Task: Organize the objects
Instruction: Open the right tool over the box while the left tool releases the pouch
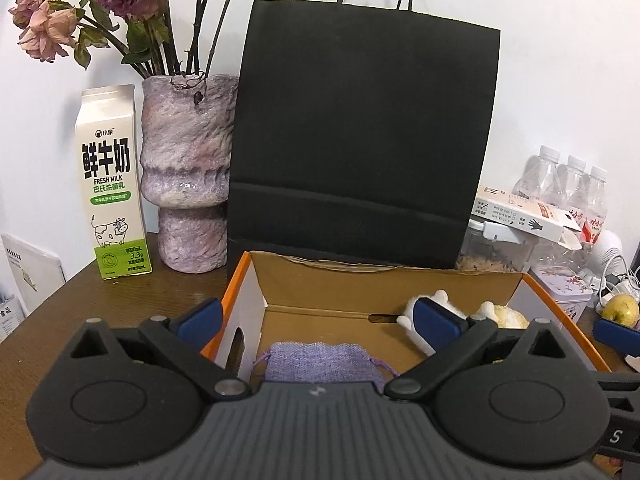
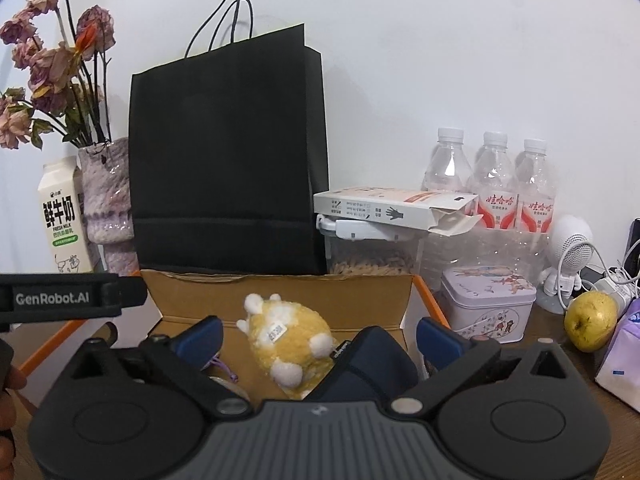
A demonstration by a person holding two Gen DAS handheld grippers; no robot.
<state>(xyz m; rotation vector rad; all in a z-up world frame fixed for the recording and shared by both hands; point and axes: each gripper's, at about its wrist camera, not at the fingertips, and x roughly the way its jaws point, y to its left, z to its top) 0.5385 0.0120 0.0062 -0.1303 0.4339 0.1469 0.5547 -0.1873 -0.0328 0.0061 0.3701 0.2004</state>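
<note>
Hovering left gripper (image 1: 318,318), fingers spread, over box (image 1: 246,280)

Black paper bag (image 2: 226,160) upright against the wall, mottled purple vase (image 1: 188,172) of dried roses (image 1: 48,28) beside it, milk carton (image 1: 110,184) left of the vase, three water bottles (image 2: 492,184), decorated tin (image 2: 486,304), yellow pear (image 2: 591,320), brown desk (image 1: 120,300).
</note>
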